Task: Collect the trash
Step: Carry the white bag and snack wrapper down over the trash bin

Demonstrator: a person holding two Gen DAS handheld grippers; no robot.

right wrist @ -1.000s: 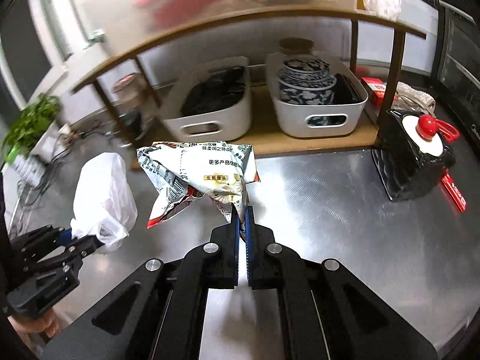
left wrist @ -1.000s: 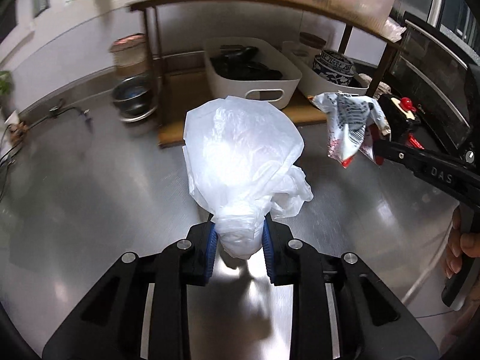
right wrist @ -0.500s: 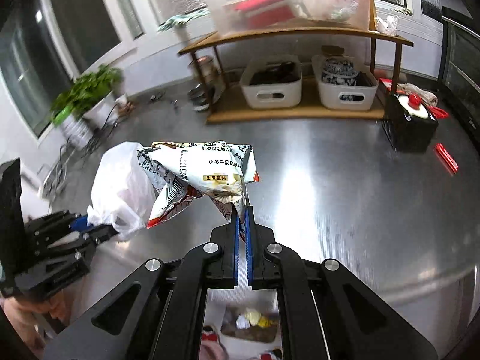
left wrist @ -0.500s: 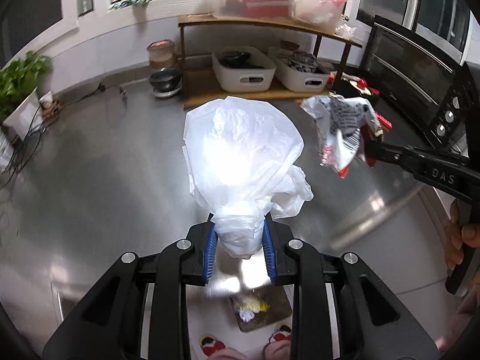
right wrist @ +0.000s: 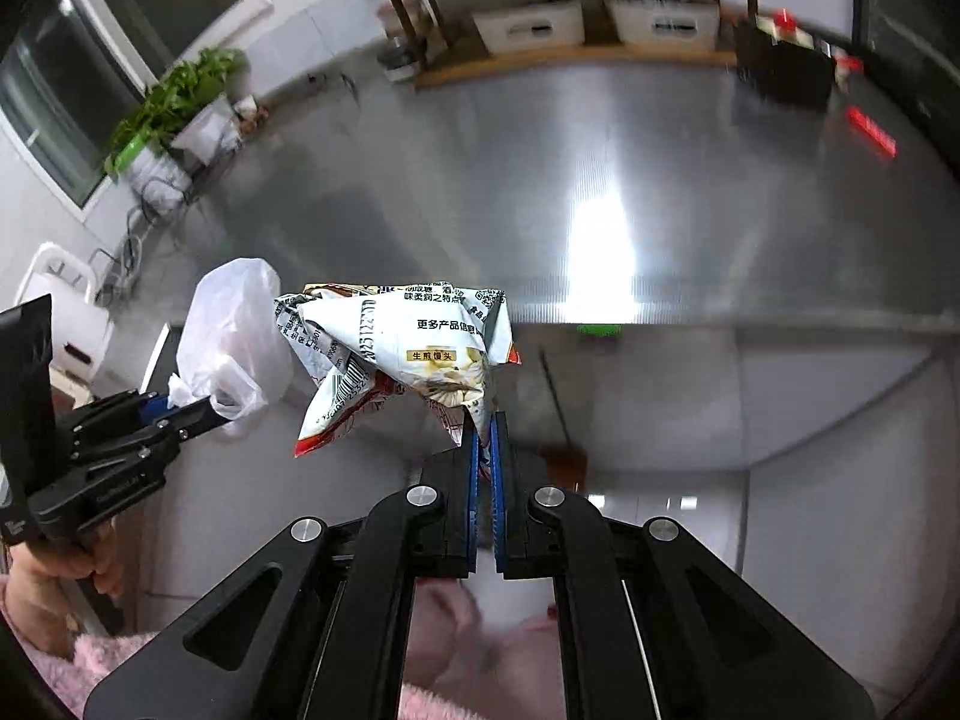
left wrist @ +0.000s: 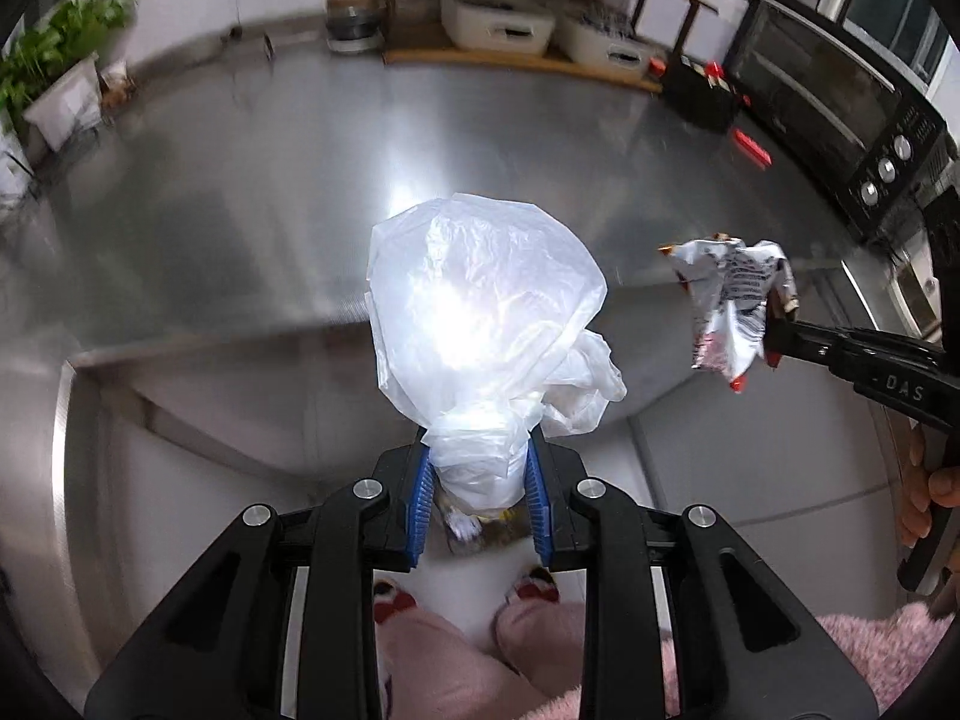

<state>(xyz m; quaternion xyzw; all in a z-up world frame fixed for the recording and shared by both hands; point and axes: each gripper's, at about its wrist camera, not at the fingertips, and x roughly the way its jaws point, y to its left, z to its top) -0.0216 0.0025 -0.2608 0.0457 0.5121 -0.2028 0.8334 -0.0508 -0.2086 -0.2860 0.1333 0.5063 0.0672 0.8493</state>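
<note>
Left claw (left wrist: 478,480) clamped on the bunched neck of a white plastic bag (left wrist: 480,306), blue pads (left wrist: 420,495) pressing the gathered film from both sides. Thin, translucent, glossy, puffed into a rounded balloon above the claw, with a loose crumpled flap hanging off its right side. Held in the air just past the front edge of the steel bench (left wrist: 300,168), over the floor.

Right claw (right wrist: 483,432) closed tight on one corner of a crumpled snack wrapper (right wrist: 402,360), blue pads all but meeting with only the foil between them. White outer face, black printed text and a barcode, a small yellow label, red edging along the lower torn rim, creased and folded in on itself. Also clear of the bench's front edge, hanging right of the bag and not touching it in the left wrist view; overlapping it in the right wrist view.

Below both claws, past the bench edge: pink fleece sleeves (left wrist: 870,654) and slippers with red and white toes (left wrist: 534,588) on pale floor tiles. At the far side of the bench, blurred: a wooden shelf (right wrist: 570,54) with two white bins (right wrist: 528,24), a potted plant (right wrist: 174,96) to its left, a black oven (left wrist: 840,102) to its right.
</note>
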